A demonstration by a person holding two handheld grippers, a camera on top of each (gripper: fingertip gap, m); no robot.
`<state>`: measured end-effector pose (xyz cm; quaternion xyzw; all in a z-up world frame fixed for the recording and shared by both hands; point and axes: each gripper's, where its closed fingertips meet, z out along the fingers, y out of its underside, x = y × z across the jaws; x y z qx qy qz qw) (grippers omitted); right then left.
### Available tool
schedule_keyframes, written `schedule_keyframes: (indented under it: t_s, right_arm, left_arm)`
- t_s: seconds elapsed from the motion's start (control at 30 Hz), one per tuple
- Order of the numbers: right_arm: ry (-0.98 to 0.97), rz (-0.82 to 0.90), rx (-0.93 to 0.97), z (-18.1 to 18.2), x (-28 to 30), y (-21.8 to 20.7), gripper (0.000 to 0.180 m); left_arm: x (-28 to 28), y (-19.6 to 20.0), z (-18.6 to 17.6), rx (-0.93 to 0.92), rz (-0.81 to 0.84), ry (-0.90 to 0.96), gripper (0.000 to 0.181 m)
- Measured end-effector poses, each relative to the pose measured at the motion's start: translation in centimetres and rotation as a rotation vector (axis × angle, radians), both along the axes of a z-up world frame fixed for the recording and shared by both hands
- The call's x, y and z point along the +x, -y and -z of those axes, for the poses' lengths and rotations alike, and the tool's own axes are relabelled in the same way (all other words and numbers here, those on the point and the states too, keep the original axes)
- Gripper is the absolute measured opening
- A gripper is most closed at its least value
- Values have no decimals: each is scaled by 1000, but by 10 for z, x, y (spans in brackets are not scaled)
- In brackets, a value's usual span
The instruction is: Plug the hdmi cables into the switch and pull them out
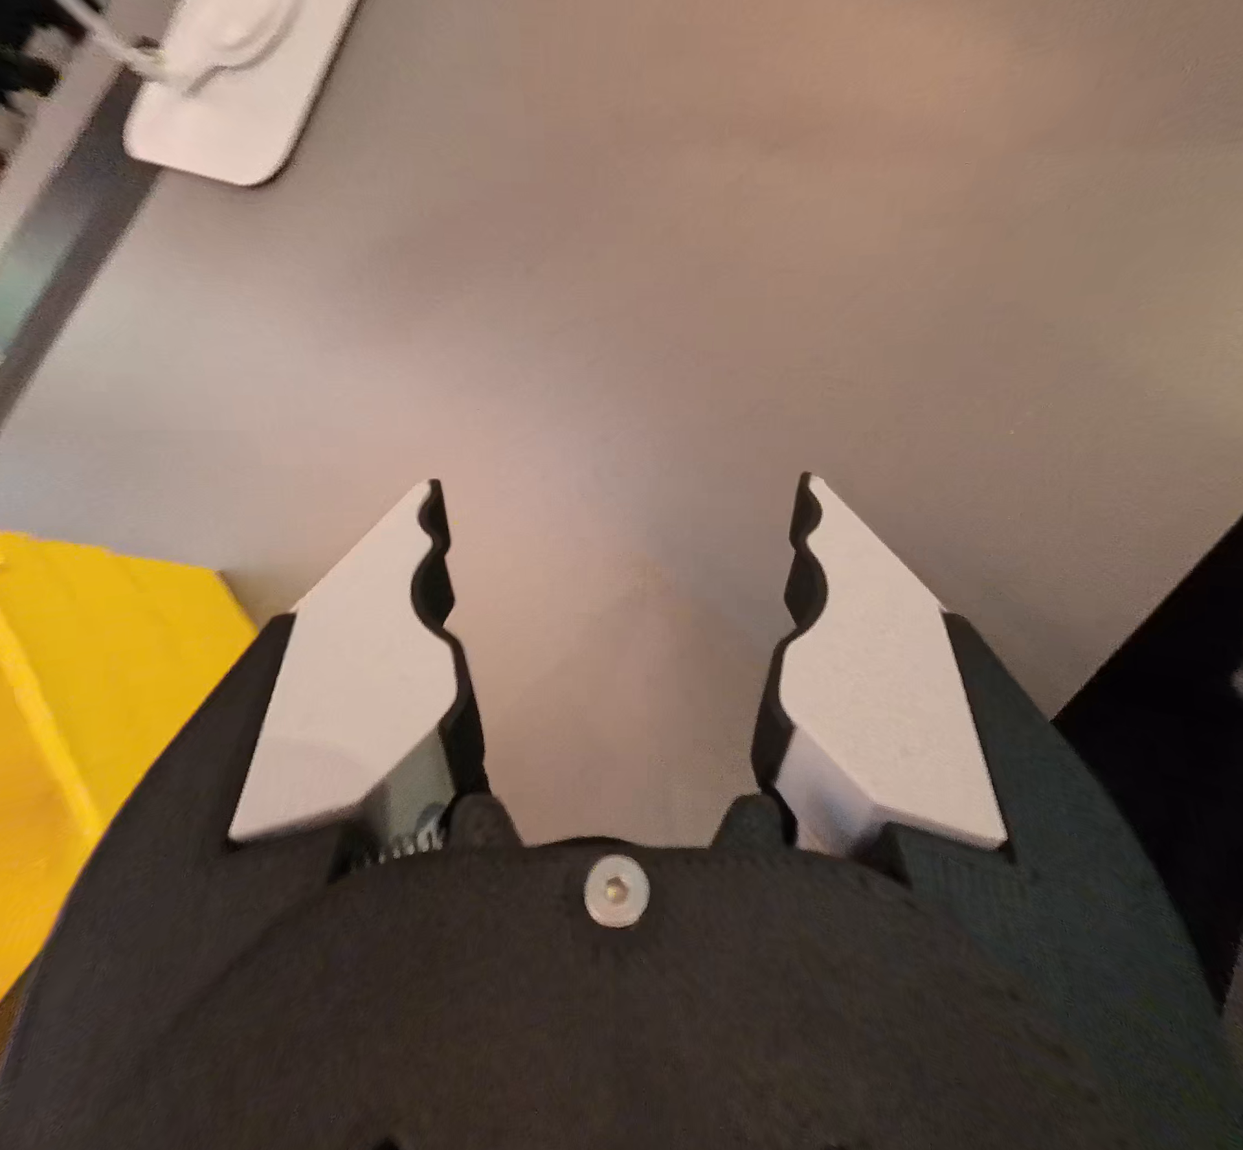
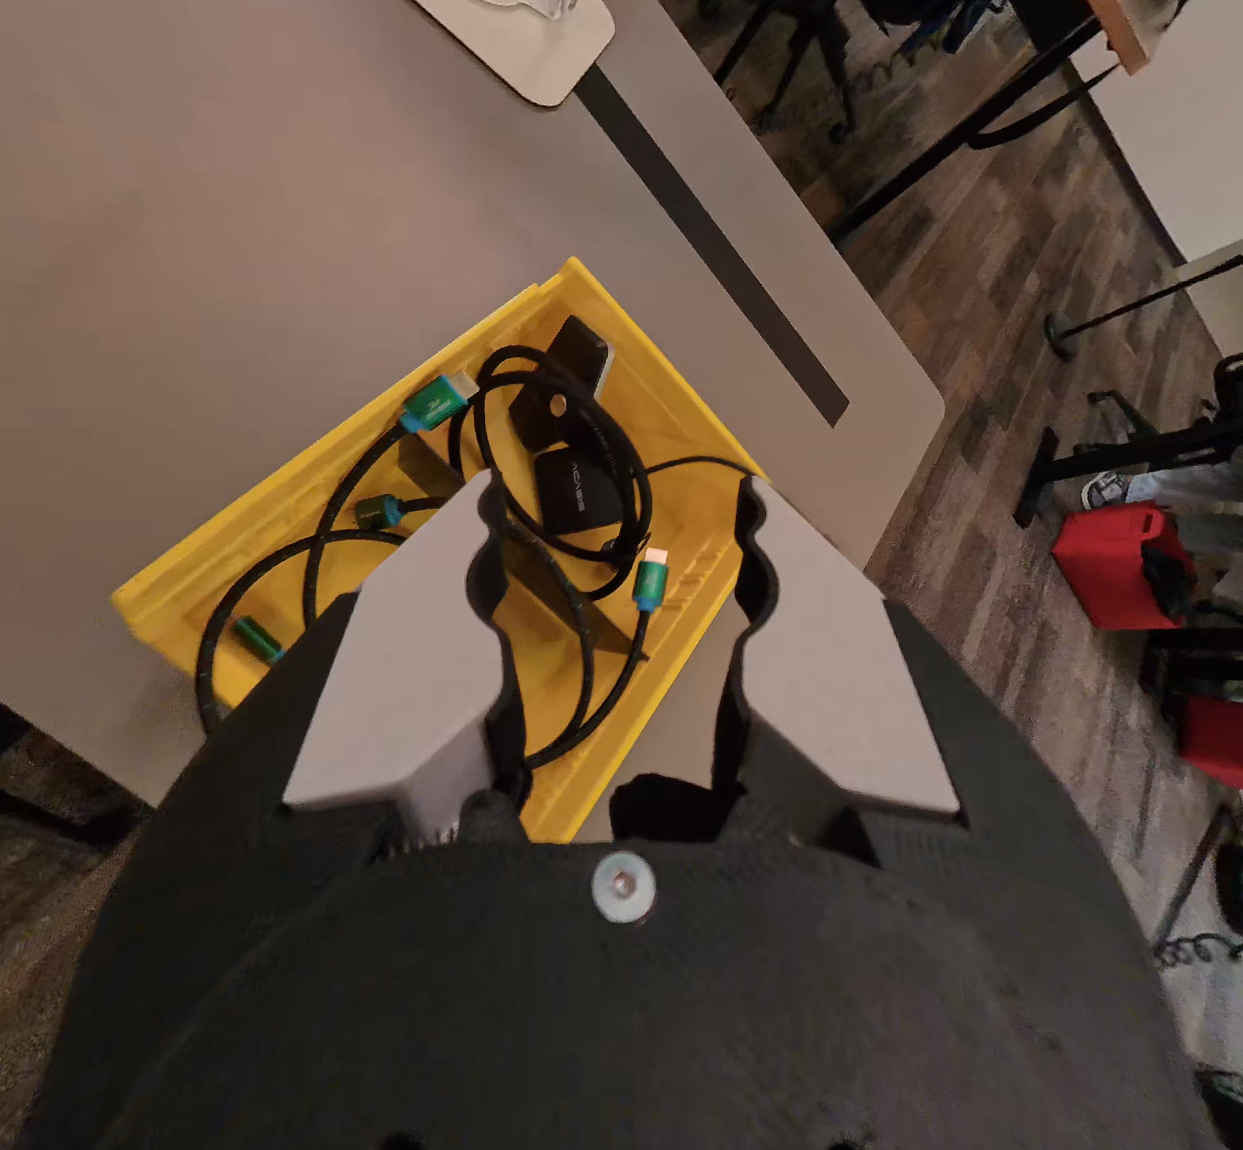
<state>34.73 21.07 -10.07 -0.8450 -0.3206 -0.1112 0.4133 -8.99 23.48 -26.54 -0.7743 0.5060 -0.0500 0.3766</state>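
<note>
Above the yellow bin (image 2: 679,445), the right gripper (image 2: 615,485) hovers spread and empty, poised to retrieve HDMI cables (image 2: 430,408); left gripper (image 1: 619,485) likewise released.

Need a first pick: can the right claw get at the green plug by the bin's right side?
Probably yes: the right claw is open above the yellow bin, and that green plug lies uncovered on top.

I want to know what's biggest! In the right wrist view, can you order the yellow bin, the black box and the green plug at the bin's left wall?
Largest to smallest, as they look:
1. yellow bin
2. black box
3. green plug
</note>
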Motion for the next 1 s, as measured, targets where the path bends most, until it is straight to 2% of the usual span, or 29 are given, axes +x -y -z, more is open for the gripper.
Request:
schedule_keyframes:
  t_s: [0.13, 0.3, 0.4, 0.47, 0.63, 0.73, 0.83, 1.0]
  right_arm:
    - [-116, 92, 49, 8, 18, 24, 70]
    - [-210, 248, 94, 24, 57, 45, 78]
    - [-225, 304, 85, 41, 71, 53, 81]
    - [-229, 355, 68, 56, 84, 57, 85]
    - [-321, 428, 57, 84, 103, 61, 93]
    - [-332, 452, 30, 101, 108, 61, 99]
    - [-327, 484, 16, 118, 114, 58, 104]
    - [-346, 502, -38, 152, 114, 55, 101]
  left_arm:
    - [-54, -18, -37, 104, -146, 17, 99]
    - [-158, -45, -85, 138, -418, 134, 105]
    - [-231, -59, -95, 151, -562, 189, 108]
    - [-280, -65, -86, 129, -660, 197, 111]
    - [-373, -65, -33, -7, -880, 308, 118]
    - [-386, -62, -12, -99, -910, 454, 122]
    - [-404, -61, 1, -109, -942, 428, 122]
    - [-379, -58, 38, -290, -829, 459, 111]
